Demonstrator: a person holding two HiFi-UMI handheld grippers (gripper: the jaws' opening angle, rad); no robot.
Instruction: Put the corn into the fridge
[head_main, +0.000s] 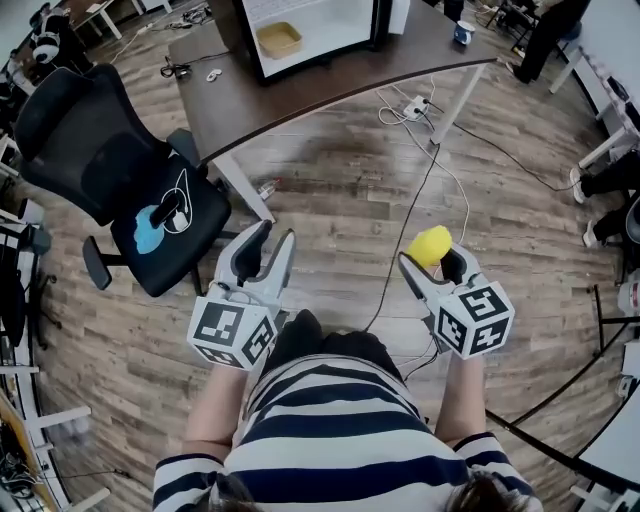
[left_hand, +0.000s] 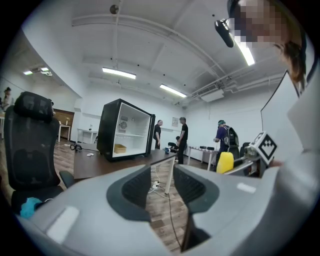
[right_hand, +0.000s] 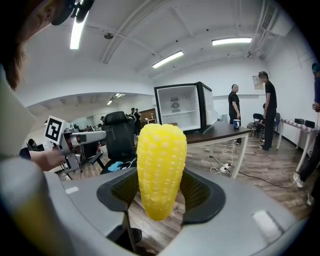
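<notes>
Head view: the left gripper (head_main: 275, 238) and the right gripper (head_main: 432, 258) are held over the wood floor (head_main: 340, 190), well apart from each other. The right gripper carries a yellow corn cob (head_main: 429, 244). The fridge (head_main: 310, 30) stands on the desk (head_main: 250, 100), well away from the cob.

Left gripper view: the jaws stand partly apart, with only floor and a cable visible between them.

Right gripper view: both jaws clamp the cob's lower half and the cob stands upright. Beyond it, the fridge shows its open white interior.
</notes>
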